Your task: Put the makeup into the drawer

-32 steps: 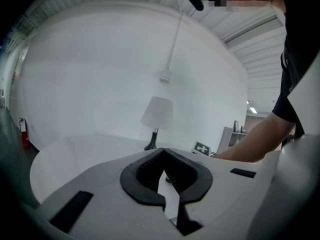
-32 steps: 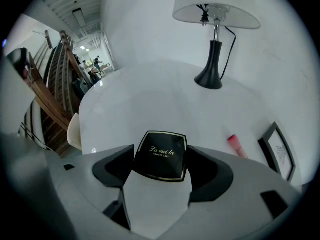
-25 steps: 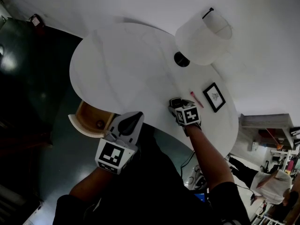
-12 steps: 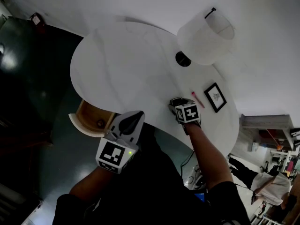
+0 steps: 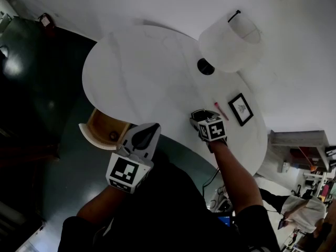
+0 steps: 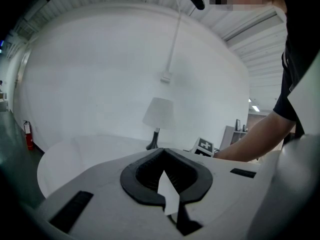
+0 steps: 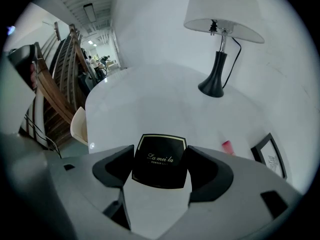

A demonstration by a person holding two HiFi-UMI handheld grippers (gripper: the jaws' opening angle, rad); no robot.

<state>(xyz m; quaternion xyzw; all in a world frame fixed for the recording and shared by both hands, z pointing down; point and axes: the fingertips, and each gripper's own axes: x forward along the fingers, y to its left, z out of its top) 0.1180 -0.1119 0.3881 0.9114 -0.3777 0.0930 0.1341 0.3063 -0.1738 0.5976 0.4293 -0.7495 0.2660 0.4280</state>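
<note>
A black square makeup compact (image 7: 160, 161) with gold lettering sits between the jaws of my right gripper (image 7: 160, 165), which is shut on it just above the white round table (image 5: 142, 77). In the head view that right gripper (image 5: 198, 116) is at the table's near right edge. A pink lipstick (image 5: 220, 111) lies on the table just beyond it, also visible as the lipstick (image 7: 227, 145). The wooden drawer (image 5: 102, 126) stands pulled out under the table's near left edge. My left gripper (image 5: 149, 132) hovers beside the drawer, shut and holding nothing.
A white lamp (image 5: 229, 40) with a black base (image 5: 205, 66) stands at the table's far right. A small black picture frame (image 5: 240, 108) lies near the lipstick. A small dark item (image 5: 113, 136) sits inside the drawer. Dark floor surrounds the table at the left.
Almost nothing. The head view has shifted slightly; both grippers keep their places, the right one still holding the compact.
</note>
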